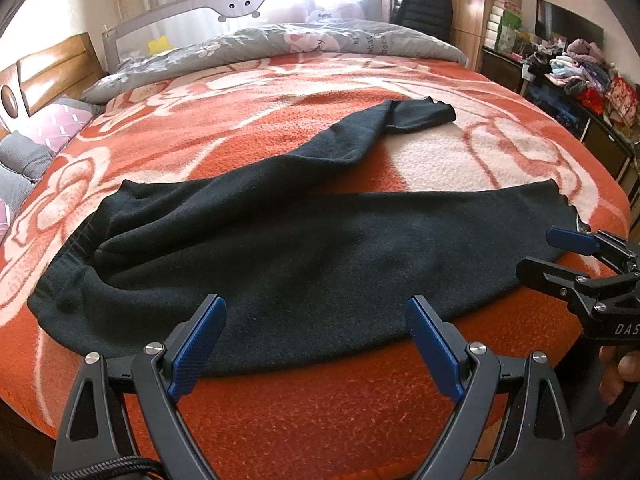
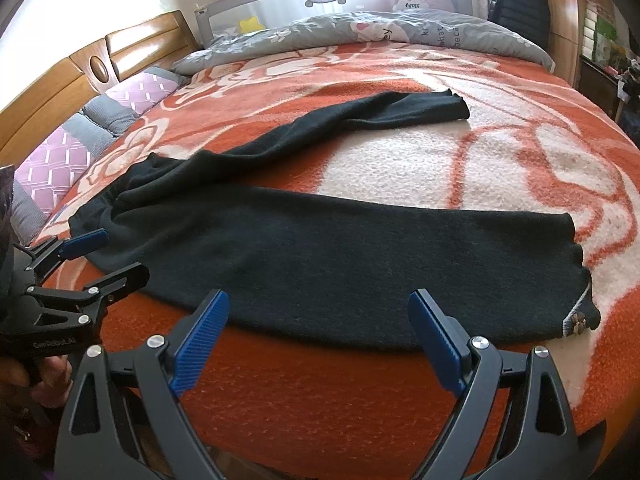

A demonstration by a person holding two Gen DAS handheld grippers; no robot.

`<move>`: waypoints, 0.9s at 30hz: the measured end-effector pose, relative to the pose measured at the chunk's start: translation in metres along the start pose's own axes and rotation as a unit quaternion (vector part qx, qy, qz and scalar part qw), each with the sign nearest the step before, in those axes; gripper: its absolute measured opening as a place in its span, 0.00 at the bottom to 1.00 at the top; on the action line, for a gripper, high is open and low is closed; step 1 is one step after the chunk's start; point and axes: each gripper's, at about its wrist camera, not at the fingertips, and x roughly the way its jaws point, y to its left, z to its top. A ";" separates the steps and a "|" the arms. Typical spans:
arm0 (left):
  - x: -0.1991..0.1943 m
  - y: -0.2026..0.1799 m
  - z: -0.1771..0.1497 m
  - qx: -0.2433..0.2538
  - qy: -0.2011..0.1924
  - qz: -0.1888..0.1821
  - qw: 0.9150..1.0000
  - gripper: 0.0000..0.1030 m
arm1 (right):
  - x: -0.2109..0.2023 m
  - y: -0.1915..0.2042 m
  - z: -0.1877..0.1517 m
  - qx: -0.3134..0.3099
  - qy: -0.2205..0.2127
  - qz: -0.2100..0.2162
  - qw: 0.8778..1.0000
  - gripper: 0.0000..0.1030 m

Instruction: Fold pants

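Pants (image 1: 320, 248) look matt black knit cloth. Blanket (image 1: 320, 412) is fuzzy, rough orange-cream fleece. My left gripper (image 1: 316, 344) has ribbed blue plastic pads (image 1: 198, 344), matt black arms, shiny metal rivets. Headboard (image 2: 100, 64) is glossy wood.

Orange blanket (image 1: 320, 400), grey quilt (image 1: 320, 42), wooden headboard (image 2: 80, 76).

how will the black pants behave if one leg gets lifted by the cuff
The black pants look like soft knit, so a lifted leg would probably droop limp. The fuzzy blanket may grip and drag the fabric. Probably light: both legs lie flat with only soft wrinkles.
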 end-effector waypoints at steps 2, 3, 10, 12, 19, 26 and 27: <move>0.000 0.001 0.000 -0.001 0.000 -0.001 1.000 0.89 | 0.000 -0.001 0.001 0.000 0.003 0.001 1.000 0.89; 0.001 0.000 0.000 -0.001 0.000 -0.001 1.000 0.89 | 0.000 -0.001 0.001 0.000 0.002 0.001 1.000 0.89; 0.001 0.002 0.000 -0.002 0.002 -0.003 1.000 0.89 | 0.000 0.002 0.000 0.003 0.003 0.004 1.000 0.89; 0.002 0.003 0.001 -0.002 0.004 -0.004 1.000 0.89 | -0.001 0.001 0.000 0.010 0.003 0.009 1.000 0.89; 0.007 0.004 0.011 0.000 0.009 -0.013 1.000 0.89 | -0.002 -0.011 0.008 0.043 -0.001 0.026 0.999 0.89; 0.018 -0.001 0.033 0.010 0.009 -0.019 1.000 0.89 | 0.002 -0.030 0.023 0.050 -0.012 0.011 0.999 0.89; 0.020 -0.001 0.039 0.011 0.009 -0.018 1.000 0.89 | 0.003 -0.032 0.026 0.054 -0.008 0.011 0.998 0.89</move>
